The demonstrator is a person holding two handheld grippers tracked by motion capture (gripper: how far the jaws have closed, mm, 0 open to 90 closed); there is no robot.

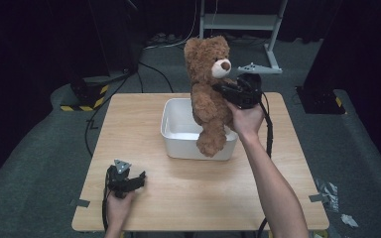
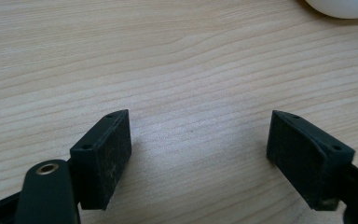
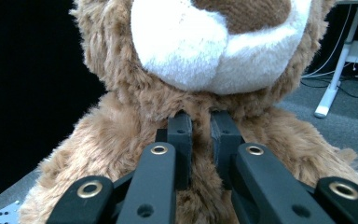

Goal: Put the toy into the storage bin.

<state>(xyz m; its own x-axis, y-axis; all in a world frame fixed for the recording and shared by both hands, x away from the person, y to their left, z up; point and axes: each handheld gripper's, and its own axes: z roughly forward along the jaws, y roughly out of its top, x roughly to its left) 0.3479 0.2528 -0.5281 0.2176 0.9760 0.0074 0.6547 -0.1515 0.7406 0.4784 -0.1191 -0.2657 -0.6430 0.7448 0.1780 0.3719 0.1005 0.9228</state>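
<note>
Wood-grain laminate covers the table [image 1: 178, 198], pale and matte, with fine wavy lines that show close up in the left gripper view. At the lower left of the high view the left gripper [image 1: 138, 181] lies low on that surface in the person's left hand [image 1: 119, 208], a grey three-cornered plate on top and a black cable trailing toward the bottom edge; its two blocky black jaws, with dull, scuffed pad faces, stand wide apart with bare table between them, holding nothing. Toward the middle of the frame sits a white tub [image 1: 171, 126], rectangular with rounded corners and a smooth, slightly glossy plastic wall; a curved piece of its rim shows at the upper right of the left gripper view [image 2: 340, 9]. Above the tub's right half hangs the teddy bear [image 1: 208, 94], upright, shaggy brown plush with a short-piled cream muzzle and a darker brown nose, its feet dangling over the tub's near right rim. Right of it, the right gripper [image 1: 218, 89], held in the person's right hand [image 1: 248, 119], comes in level from the right and is clamped on the bear. In the right gripper view its jaws are drawn nearly together, pinching a fold of fur at the chest just under the chin [image 3: 200, 135]; brass-coloured rivets dot the black linkage bars. No writing or label can be read anywhere.
</note>
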